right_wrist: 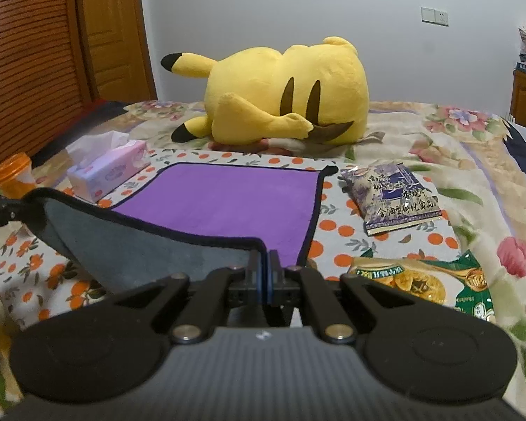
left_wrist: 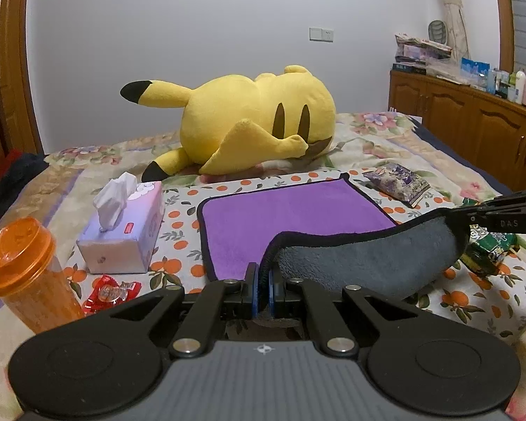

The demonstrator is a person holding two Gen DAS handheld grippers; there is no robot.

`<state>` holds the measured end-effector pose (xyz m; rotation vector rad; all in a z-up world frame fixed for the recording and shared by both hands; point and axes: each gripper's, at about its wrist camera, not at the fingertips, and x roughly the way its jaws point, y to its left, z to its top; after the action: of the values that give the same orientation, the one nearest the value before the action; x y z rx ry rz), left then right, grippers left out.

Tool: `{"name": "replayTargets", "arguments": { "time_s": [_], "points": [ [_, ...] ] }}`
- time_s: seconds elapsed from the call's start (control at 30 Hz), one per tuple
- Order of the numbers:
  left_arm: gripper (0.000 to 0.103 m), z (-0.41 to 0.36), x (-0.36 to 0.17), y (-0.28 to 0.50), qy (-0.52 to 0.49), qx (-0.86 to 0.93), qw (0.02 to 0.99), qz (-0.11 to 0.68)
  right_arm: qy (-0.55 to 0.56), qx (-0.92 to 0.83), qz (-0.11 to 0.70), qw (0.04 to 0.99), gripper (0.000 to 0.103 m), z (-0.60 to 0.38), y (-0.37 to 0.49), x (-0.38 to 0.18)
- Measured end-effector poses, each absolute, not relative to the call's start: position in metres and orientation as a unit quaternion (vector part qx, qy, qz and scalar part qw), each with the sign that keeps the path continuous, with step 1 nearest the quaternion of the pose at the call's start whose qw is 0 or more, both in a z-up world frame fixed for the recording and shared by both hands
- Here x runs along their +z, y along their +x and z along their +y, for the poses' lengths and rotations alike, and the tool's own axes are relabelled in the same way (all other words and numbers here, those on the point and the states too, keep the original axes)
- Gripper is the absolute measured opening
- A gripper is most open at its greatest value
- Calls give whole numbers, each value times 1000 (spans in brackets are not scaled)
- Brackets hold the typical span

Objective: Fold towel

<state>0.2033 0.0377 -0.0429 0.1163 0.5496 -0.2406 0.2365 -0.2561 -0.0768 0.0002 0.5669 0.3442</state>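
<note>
Both near corners of the towel (left_wrist: 291, 210) lifted off the bed (left_wrist: 420, 147), left hand-held gripper (left_wrist: 263, 280) and right hand-held gripper (right_wrist: 265, 273) each pinching one; far edge dead ahead, fold running away toward the plush (left_wrist: 256, 119).

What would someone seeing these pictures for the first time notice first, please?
Most likely the big yellow plush toy lying on its side at the far end of the bed. Next comes the purple towel spread before it, its near edge lifted to show the grey underside, one corner pinched by the left gripper and the other by the right gripper.
</note>
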Motion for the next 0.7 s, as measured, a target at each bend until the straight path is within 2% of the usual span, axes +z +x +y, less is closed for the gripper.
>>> {"name": "replayTargets", "arguments": {
  "time_s": [0.7],
  "points": [
    [6, 35, -51, 238, 74, -120, 953, 268, -33, 169, 262, 950, 3, -251, 263, -81]
  ]
}}
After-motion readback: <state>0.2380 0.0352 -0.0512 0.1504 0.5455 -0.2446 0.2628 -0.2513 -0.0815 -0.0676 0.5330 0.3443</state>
